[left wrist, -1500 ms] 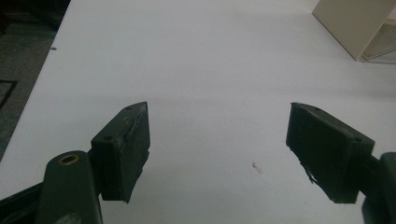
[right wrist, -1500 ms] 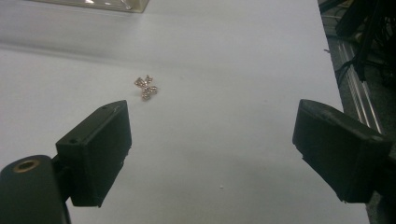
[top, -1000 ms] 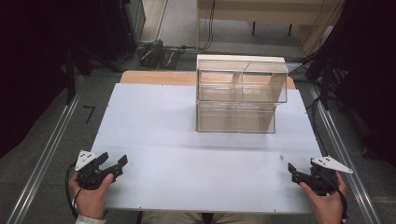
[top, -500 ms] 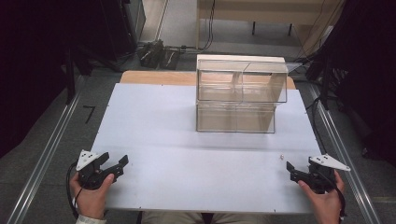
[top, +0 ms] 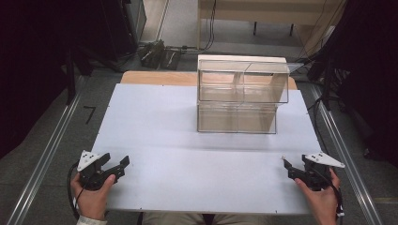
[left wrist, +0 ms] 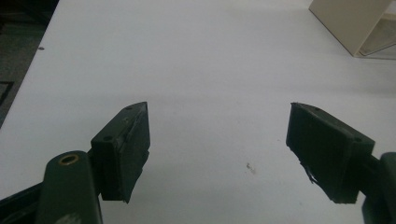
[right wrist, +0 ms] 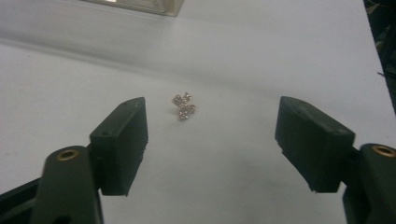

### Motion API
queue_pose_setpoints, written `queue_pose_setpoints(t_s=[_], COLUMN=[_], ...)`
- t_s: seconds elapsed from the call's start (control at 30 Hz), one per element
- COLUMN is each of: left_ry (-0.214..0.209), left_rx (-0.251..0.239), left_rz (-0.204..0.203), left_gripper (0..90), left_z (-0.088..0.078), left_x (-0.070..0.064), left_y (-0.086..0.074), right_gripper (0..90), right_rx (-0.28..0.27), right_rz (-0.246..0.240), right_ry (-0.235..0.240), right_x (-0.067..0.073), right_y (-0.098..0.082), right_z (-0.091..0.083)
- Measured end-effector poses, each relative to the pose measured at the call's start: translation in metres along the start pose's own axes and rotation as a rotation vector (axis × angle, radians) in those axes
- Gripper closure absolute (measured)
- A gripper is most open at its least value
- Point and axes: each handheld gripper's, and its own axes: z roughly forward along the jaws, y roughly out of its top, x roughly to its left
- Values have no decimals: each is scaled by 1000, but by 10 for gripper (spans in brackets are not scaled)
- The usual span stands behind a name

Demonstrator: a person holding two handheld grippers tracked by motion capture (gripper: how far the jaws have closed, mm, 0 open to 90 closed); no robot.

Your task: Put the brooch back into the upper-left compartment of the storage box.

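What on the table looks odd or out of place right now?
A tiny sparkly trinket lies loose on the bare white table, just ahead of the open right gripper, apart from the clear drawer unit.

Clear drawer box (top: 241,96) far on white table (top: 164,122); tiny sparkly trinket (right wrist: 183,105)

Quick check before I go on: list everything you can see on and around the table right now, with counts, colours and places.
Table: one, white top, centre of the high view.
Clear drawer boxes: two, transparent, stacked at the table's far right-centre.
Small sparkly trinket: one, gold-silver, on the table just ahead of the right gripper's jaws.
Floor rails: two, grey metal, either side of the table.
Left gripper: one, black, near left corner, jaws wide open and empty.
Right gripper: one, black, near right corner, jaws wide open.
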Motion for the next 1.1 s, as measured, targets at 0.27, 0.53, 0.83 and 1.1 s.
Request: queue_pose_setpoints(t_s=[0.27,0.53,0.83,1.1], left_ry=[-2,-3,-3,-6], left_rx=[1,1,3,4], left_rz=[0,0,1,-1], left_gripper=[230,229,230,229], left_z=[0,0,0,0], left_x=[0,0,0,0], left_y=[0,0,0,0], right_gripper=[443,580,634,650], right_rx=[2,-3,8,22], right_rz=[-28,-29,-9,-9], right_ry=[4,8,15,3], right_x=[7,11,12,14], right_y=[6,12,14,13], right_z=[8,17,24,29])
